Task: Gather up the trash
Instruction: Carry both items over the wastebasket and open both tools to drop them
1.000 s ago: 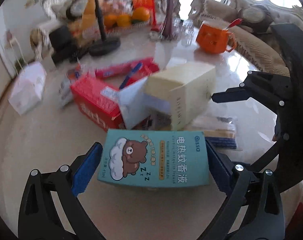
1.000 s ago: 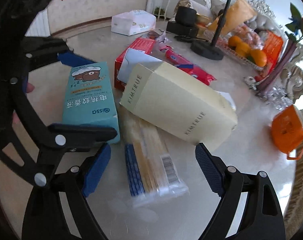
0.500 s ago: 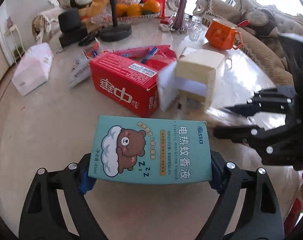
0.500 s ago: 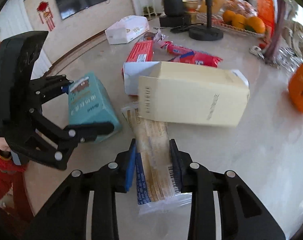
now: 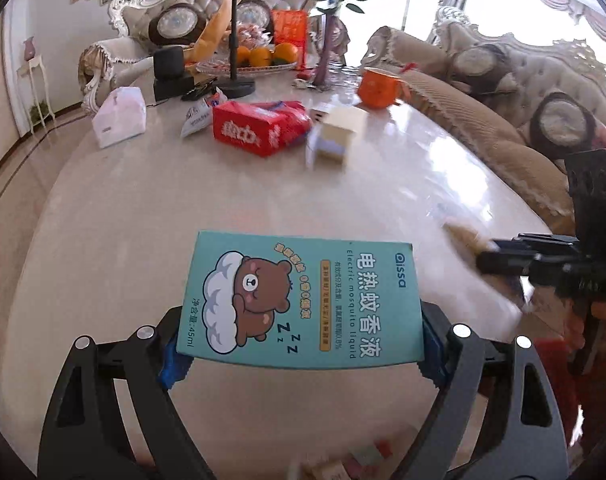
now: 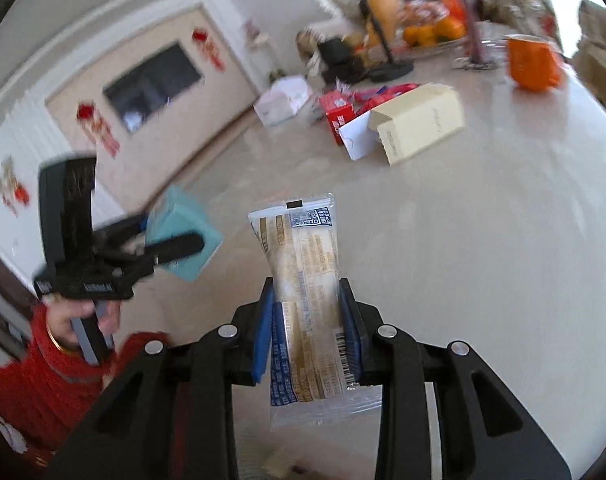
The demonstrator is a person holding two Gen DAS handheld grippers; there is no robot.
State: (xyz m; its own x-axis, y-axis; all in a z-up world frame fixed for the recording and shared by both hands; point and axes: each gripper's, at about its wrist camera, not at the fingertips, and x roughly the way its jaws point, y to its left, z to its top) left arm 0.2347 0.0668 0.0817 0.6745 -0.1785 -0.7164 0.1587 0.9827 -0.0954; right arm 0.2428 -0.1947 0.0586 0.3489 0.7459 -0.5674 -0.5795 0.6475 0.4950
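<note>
My left gripper is shut on a teal mosquito-liquid box with a bear picture and holds it above the marble table. My right gripper is shut on a clear snack wrapper with gold and blue print, lifted off the table. In the right wrist view the left gripper holds the teal box at the left. In the left wrist view the right gripper is at the right edge, blurred. A cream carton, a red box and red wrappers lie further back on the table.
A white tissue box, an orange mug, a fruit tray, a vase and a black stand are at the table's far side. Sofas ring the far side. Some packets lie below the table's near edge.
Both grippers have closed on their items and pulled back and up from the pile. The remaining boxes now lie much farther away.
</note>
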